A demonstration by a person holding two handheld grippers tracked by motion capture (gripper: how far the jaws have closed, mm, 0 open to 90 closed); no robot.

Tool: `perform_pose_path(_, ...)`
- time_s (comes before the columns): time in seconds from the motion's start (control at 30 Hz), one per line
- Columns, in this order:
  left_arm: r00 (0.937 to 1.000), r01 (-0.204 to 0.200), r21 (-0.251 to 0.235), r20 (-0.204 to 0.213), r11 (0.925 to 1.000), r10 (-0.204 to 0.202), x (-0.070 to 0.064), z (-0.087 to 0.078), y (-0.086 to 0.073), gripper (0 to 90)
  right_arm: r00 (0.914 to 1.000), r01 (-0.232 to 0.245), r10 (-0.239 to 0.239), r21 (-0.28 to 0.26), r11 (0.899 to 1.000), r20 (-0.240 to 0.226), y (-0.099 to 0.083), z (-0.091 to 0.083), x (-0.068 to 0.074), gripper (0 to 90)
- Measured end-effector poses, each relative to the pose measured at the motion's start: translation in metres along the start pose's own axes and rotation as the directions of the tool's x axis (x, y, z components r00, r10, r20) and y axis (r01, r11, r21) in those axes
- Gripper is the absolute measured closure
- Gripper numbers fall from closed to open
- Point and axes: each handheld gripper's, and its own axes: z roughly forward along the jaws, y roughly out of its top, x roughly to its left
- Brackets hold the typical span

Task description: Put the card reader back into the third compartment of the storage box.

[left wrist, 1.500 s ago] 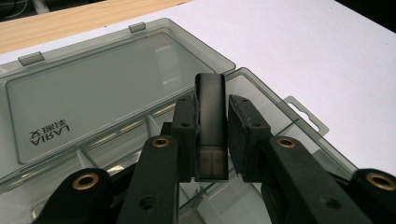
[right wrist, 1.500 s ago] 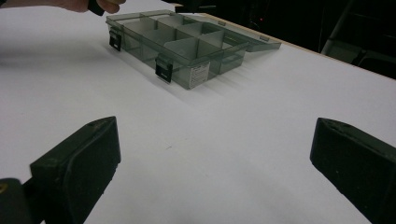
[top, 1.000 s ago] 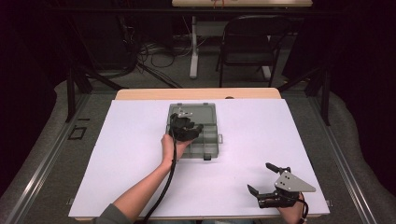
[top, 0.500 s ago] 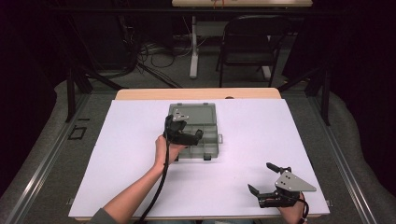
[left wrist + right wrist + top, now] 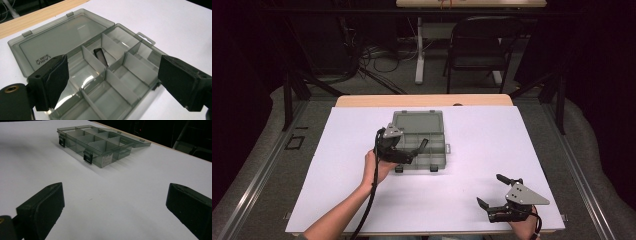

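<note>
White counter under a smoky-grey compartment box near its far middle, lid laid flat open behind, two dark latches on the near wall. Left claw over the box's front-left part, jaws spread wide; right claw at the near right corner, well apart from the box, jaws likewise spread. Small dark piece inside one middle compartment.

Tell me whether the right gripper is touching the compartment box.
Apart. The high view shows the right gripper near the table's front edge, with bare white tabletop between it and the compartment box.
</note>
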Motion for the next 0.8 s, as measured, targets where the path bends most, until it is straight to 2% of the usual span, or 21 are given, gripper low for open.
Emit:
perform_pose_path(0.3, 0.9995, -0.031, -0.008, -0.003, 0.9995, 0.031, 0.000, -0.026, -0.012, 10.1, 1.0000, 0.006, -0.006, 0.000, 1.000, 0.006, 0.001, -0.001, 0.001, 1.3)
perform_pose_path(0.57, 0.9993, -0.034, -0.008, -0.018, 0.9994, 0.034, 0.004, -0.047, -0.032, 10.1, 1.0000, 0.002, -0.002, 0.004, 1.000, 0.005, 0.001, -0.001, 0.000, 1.3)
perform_pose_path(0.8, 0.9993, -0.022, -0.021, -0.030, 0.9995, 0.022, 0.008, -0.060, -0.047, 10.1, 1.0000, 0.001, -0.001, 0.008, 1.000, 0.004, 0.001, 0.000, 0.001, 1.3)
